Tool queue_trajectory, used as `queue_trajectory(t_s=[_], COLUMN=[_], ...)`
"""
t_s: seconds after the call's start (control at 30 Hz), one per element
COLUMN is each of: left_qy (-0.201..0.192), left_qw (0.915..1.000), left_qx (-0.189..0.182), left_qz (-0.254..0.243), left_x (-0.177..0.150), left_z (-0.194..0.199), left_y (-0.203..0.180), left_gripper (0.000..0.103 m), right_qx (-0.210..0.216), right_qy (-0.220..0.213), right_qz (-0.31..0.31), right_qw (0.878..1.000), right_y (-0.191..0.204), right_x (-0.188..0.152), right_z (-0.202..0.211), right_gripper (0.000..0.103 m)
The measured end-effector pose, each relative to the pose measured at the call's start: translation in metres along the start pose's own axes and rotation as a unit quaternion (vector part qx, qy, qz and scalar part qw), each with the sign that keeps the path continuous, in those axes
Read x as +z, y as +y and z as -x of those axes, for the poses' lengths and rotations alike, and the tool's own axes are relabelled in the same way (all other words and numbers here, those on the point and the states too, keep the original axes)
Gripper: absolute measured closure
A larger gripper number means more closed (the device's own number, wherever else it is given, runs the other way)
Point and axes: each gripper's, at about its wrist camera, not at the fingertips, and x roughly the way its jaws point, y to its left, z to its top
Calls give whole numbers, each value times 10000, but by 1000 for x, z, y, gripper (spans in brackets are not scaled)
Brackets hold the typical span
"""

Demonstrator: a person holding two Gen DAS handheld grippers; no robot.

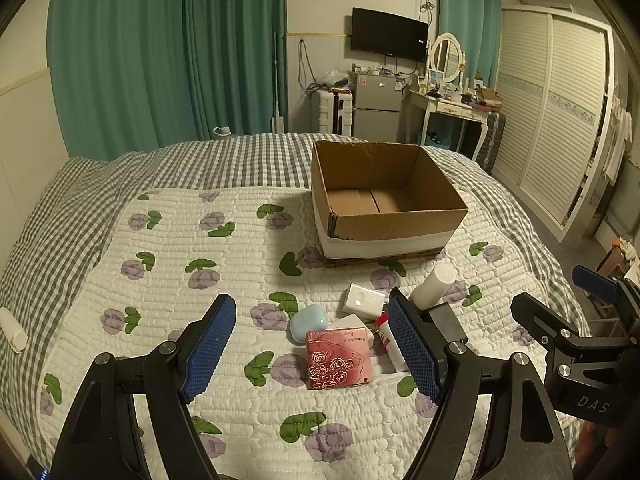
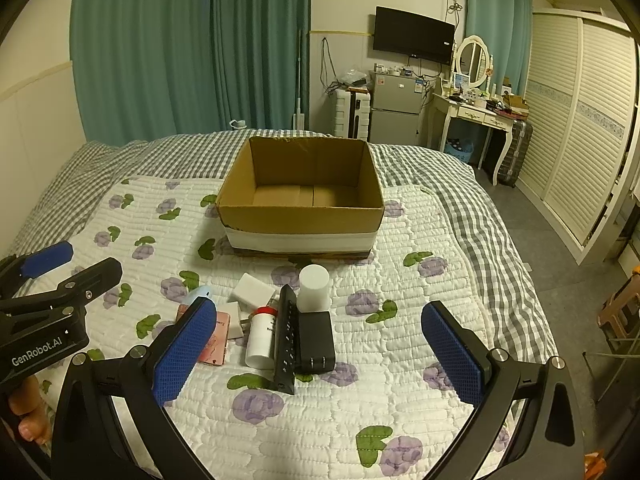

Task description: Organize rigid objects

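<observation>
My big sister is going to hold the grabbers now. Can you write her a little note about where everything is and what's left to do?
Left gripper: jaws open, holding nothing, above the pink rose-patterned case.
Right gripper: jaws open, holding nothing, above the black charger.
The cardboard box sits on the bed behind the pile; nothing visible in it.
All in one pile on the quilt: pink case, light blue case, white plug adapter, red-capped white bottle, black power strip, black charger, white cylinder.
Done: nothing yet.
Left: probably everything goes into the box.
</observation>
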Motion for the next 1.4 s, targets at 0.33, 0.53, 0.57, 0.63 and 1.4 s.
queue_trajectory(t_s=[0.33, 0.53, 0.57, 0.63, 1.4], left_qy=[8, 4, 3, 7, 9], left_qw=[10000, 10000, 10000, 10000, 10000], left_qx=[-1, -7, -1, -6, -5], left_qz=[-1, -1, -4, 1, -1], left_x=[1, 0, 0, 0, 0], left_z=[0, 1, 0, 0, 0], left_y=[1, 0, -1, 0, 0], left_gripper=[22, 22, 22, 22, 22], right_qx=[6, 22, 25, 24, 18], right_qy=[8, 17, 19, 20, 26], right_qz=[-6, -14, -10, -15, -12], right_qw=[10000, 10000, 10000, 10000, 10000], right_y=[0, -1, -1, -1, 1], right_x=[-1, -3, -3, -3, -4], right_z=[-2, -3, -3, -3, -2], right_gripper=[0, 0, 0, 0, 0])
